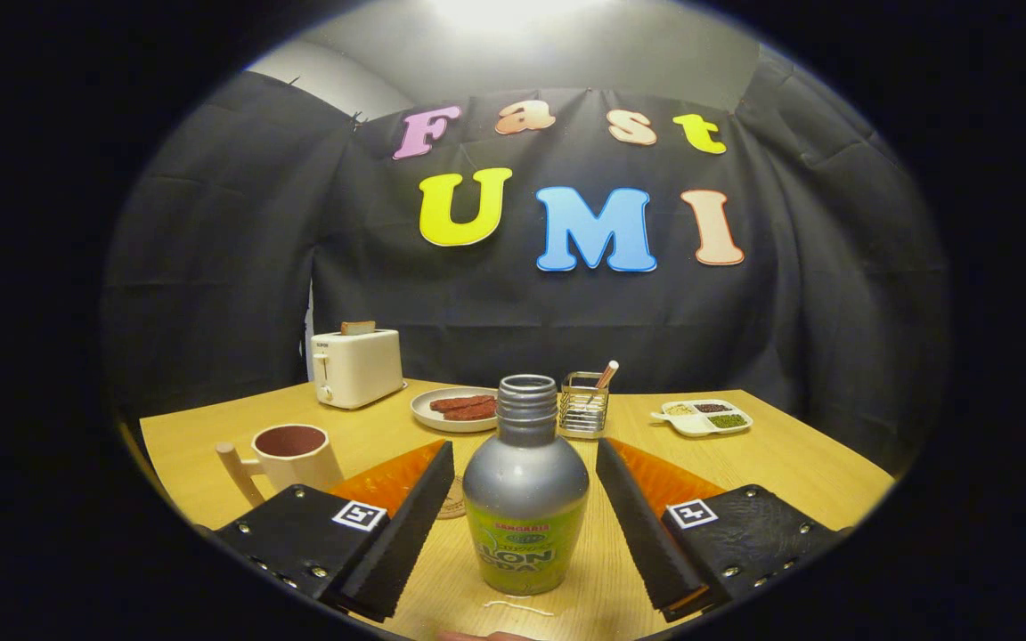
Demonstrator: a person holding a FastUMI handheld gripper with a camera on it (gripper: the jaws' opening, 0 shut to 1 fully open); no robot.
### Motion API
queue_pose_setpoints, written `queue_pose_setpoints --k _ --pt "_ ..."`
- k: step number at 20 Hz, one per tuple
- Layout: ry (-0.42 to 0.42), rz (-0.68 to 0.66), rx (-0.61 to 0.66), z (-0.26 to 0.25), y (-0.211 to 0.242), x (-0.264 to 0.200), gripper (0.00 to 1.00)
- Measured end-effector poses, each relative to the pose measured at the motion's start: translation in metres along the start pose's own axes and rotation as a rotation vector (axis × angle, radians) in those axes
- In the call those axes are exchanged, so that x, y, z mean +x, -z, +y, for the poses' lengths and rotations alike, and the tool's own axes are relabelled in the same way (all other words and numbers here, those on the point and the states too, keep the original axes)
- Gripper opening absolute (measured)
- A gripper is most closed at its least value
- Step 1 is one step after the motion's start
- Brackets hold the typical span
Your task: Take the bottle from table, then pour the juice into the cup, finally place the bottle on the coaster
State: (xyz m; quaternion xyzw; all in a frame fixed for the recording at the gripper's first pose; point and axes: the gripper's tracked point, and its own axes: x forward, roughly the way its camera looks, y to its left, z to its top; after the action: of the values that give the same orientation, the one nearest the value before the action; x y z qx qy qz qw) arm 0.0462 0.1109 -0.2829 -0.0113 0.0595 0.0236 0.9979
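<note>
Gripper view: the claw stands spread around the uncapped bottle, not touching; rigid, probably slick, best pinched at its wide labelled body.

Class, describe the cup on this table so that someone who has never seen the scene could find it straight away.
Start at the white toaster at the table's back corner, then come forward towards the open tool, whose fingers stand apart on either side of the bottle. The cup stands between toaster and tool, beside one finger. It alone is a cream mug with a dark inside and a handle sticking out sideways.
</note>
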Motion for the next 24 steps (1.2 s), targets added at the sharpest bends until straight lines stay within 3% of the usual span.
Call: queue_pose_setpoints --k 7,9,12,17,24 --pt "0.014 0.010 0.019 0.001 0.018 0.022 0.98" --pt "0.009 0.011 0.003 0.003 0.018 0.024 0.84" --pt "0.008 0.012 -0.043 0.008 0.012 0.027 0.82" --pt "0.013 -0.010 -0.222 0.022 -0.012 0.037 0.81" --pt "-0.017 0.040 -0.501 0.052 -0.005 0.051 0.81"
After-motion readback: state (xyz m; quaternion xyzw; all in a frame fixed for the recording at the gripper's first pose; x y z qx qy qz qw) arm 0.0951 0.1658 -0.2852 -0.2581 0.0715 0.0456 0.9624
